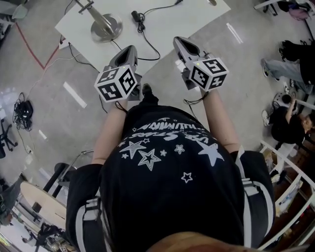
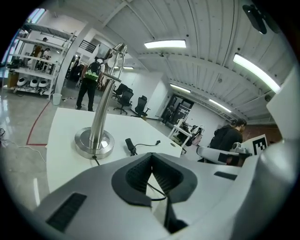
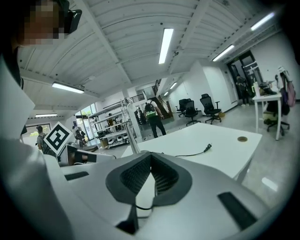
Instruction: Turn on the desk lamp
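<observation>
Nothing of the task looks done yet. The lamp (image 1: 105, 25) stands near the table's (image 1: 197, 15) left edge, its head out of view. A black block (image 1: 135, 16) on the cord beside its base is probably the switch. The left gripper (image 1: 129, 50) and right gripper (image 1: 182, 43) hover short of the near edge, jaws pressed together and empty. Reaching and pressing the switch are left.

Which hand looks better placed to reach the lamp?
Probably left: the left gripper is nearer the lamp, whose base stands ahead on its side; the right gripper is farther off. Neither touches it.
</observation>
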